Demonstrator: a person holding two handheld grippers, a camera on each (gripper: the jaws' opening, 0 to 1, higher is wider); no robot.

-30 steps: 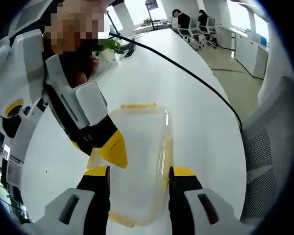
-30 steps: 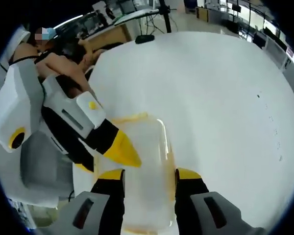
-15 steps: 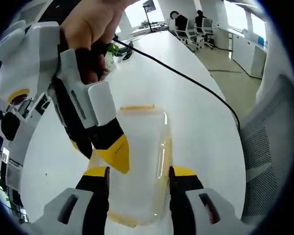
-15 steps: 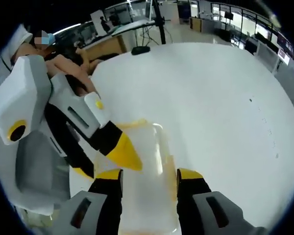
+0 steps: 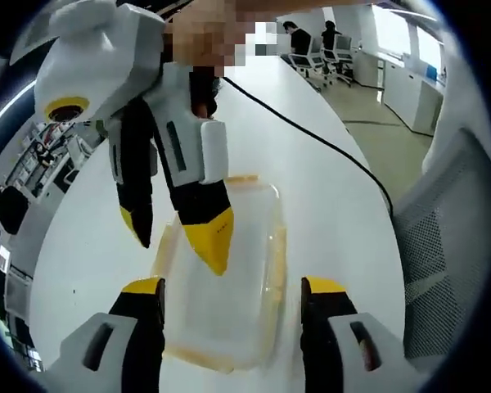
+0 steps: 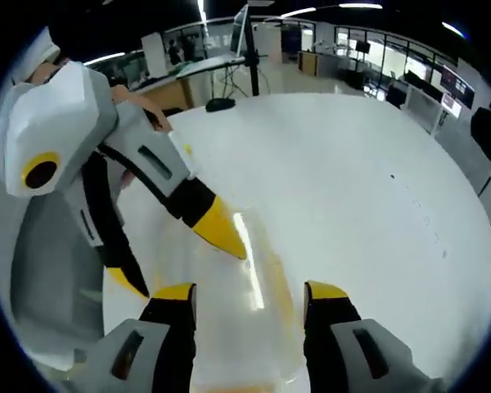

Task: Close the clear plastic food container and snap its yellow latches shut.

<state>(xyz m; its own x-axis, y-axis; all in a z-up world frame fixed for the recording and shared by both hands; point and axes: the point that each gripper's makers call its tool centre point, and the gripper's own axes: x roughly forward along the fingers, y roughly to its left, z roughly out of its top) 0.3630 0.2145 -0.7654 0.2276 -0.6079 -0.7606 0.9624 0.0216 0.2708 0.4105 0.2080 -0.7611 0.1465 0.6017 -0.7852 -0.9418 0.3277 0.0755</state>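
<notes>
Over the clear container (image 5: 225,303) on the white table (image 5: 327,213), both hand-held grippers (image 5: 233,291) (image 6: 250,296) hover with jaws apart.

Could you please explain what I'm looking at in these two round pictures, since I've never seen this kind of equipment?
No robot is involved. A person holds a two-jaw gripper in each hand, and each gripper carries a fisheye camera looking forward along its own black, yellow-tipped jaws, which rise from the bottom of its picture.

In the left gripper view, the left gripper is open, its jaws either side of the clear plastic food container with its yellow latches. The container lies on the white table. The white device coming in from above is the right gripper, reaching over the container.

The right gripper view shows the same scene from the other hand. Both grippers are open and hold nothing.
</notes>
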